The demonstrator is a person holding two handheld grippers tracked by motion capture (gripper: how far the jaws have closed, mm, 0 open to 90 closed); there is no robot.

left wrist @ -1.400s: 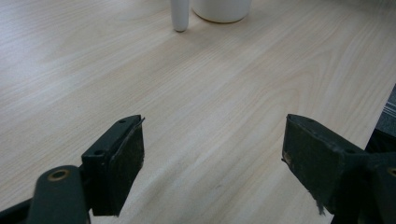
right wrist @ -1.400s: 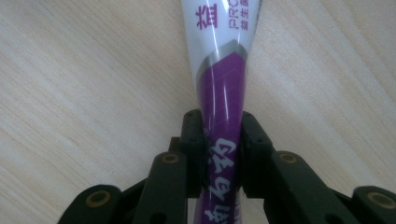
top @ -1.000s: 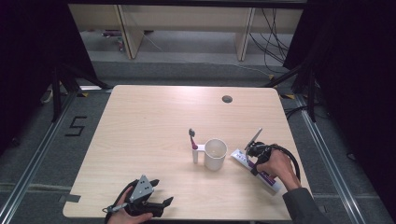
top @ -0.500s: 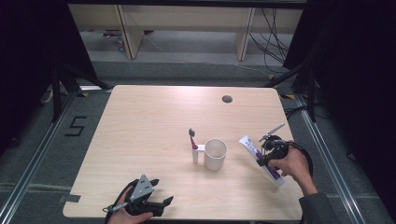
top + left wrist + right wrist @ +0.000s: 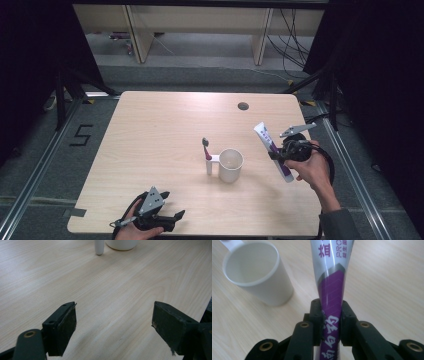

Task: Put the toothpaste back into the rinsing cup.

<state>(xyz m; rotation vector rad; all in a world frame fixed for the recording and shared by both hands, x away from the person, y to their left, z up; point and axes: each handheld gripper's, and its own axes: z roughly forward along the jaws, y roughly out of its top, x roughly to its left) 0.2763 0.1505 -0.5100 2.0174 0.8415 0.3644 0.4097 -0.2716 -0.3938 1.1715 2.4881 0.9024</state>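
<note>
A white and purple toothpaste tube [image 5: 270, 147] [image 5: 331, 287] is lifted off the table at the right, tilted with its flat white end up and to the left. My right gripper [image 5: 278, 154] [image 5: 331, 315] is shut on the tube's purple middle. A white cup [image 5: 230, 165] [image 5: 255, 272] stands upright at the table's centre, left of the tube. A toothbrush [image 5: 206, 155] with a white handle stands against the cup's left side. My left gripper [image 5: 170, 217] [image 5: 113, 326] rests open near the table's front edge, nothing between its pads.
The light wooden table [image 5: 165, 130] has a round cable hole [image 5: 243, 106] at the back right. Beyond the far edge stand table legs and cables on a grey floor. The cup's base [image 5: 121, 243] and the toothbrush's handle [image 5: 99, 247] are far ahead of the left gripper.
The right gripper has risen with the toothpaste tube, lifting it off the table and tipping it more upright. The left gripper has stayed where it was.
</note>
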